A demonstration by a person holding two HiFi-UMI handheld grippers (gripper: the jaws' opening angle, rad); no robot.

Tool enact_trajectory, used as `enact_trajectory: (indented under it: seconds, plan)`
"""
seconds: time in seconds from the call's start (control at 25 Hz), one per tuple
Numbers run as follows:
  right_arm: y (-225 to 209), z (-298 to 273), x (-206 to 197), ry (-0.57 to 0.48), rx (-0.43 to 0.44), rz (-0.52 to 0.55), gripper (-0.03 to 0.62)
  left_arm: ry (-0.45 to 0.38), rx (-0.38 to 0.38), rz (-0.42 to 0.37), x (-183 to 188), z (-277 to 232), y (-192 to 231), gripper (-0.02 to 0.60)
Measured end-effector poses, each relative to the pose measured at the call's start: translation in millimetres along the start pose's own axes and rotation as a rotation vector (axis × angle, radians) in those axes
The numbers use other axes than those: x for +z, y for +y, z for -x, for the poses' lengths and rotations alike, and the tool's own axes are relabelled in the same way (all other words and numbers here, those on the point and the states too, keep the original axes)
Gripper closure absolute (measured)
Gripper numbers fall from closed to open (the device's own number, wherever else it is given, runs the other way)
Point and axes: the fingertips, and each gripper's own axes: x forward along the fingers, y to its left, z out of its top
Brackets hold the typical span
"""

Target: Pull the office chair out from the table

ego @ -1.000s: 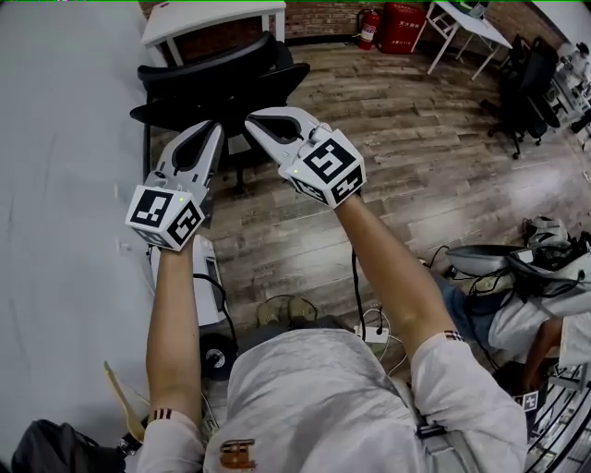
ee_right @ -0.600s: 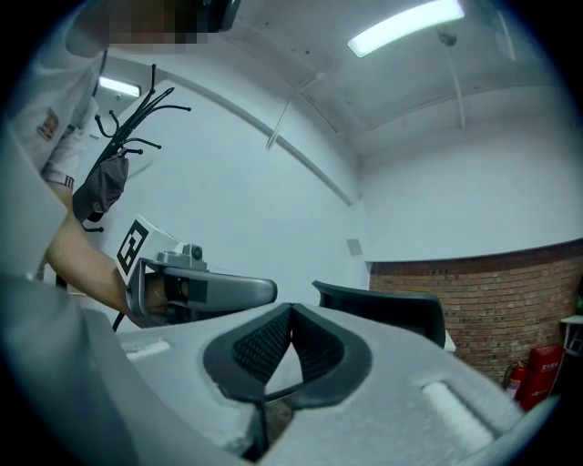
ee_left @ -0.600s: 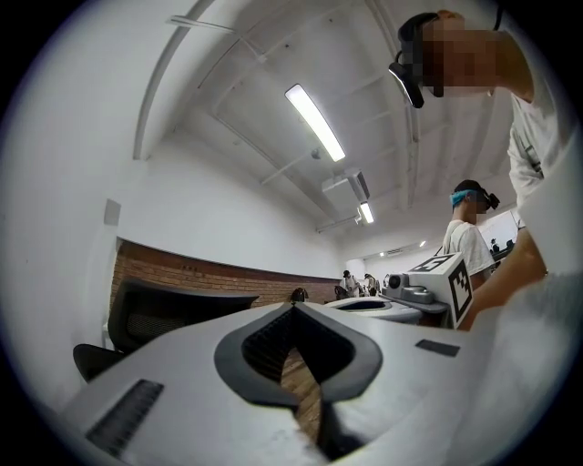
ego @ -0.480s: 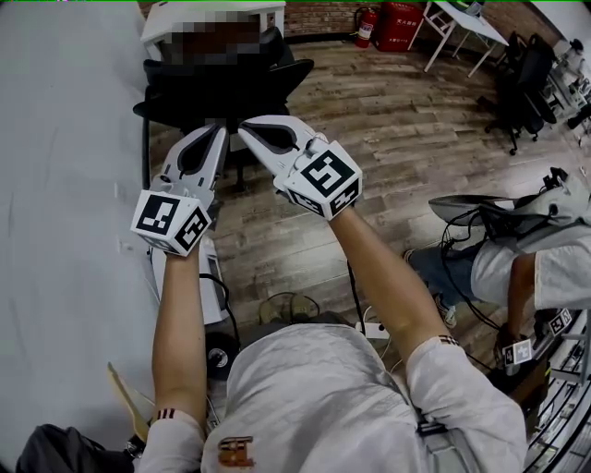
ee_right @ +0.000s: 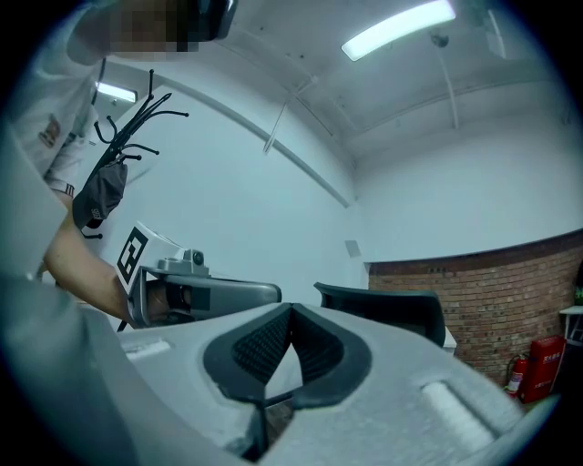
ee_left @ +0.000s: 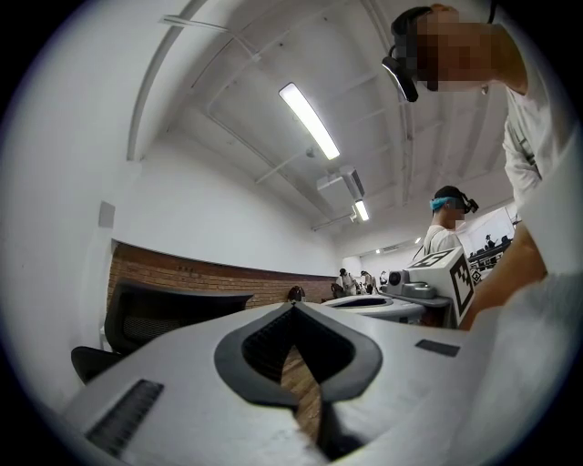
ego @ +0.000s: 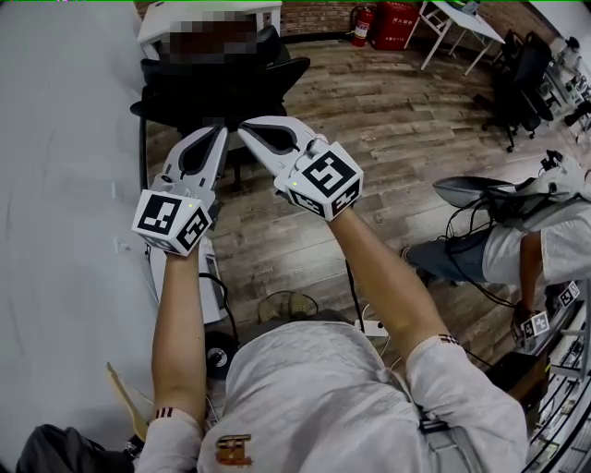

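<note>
The black office chair [ego: 222, 81] stands at the top of the head view, against the edge of the long white table [ego: 65, 203] on the left. My left gripper [ego: 220, 131] and right gripper [ego: 244, 126] are held side by side, tips almost together, just short of the chair's back. Both are shut with nothing between the jaws. Whether either tip touches the chair I cannot tell. In the left gripper view the chair back [ee_left: 164, 314] shows at left beyond the shut left gripper [ee_left: 293, 307]. In the right gripper view the chair back [ee_right: 387, 311] rises behind the shut right gripper [ee_right: 291, 308].
A computer tower [ego: 208, 277] stands under the table's edge, with cables and a power strip [ego: 374, 328] on the wooden floor. A seated person [ego: 526, 245] is at the right. Other black chairs [ego: 517, 83], a white folding table [ego: 462, 23] and a fire extinguisher [ego: 361, 23] stand further off.
Both grippers have shifted slightly toward the chair. The seated person at the right has moved and now leans forward.
</note>
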Motion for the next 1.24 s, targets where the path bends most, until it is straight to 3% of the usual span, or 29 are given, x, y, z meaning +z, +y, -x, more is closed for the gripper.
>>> enact_trajectory:
  seconds: [1.24]
  plan:
    - [-5.6,4.4,7.0,0.001,-0.008,-0.004,0.592,0.004,-0.014,0.007,4.5,-6.6,-3.8,0.581]
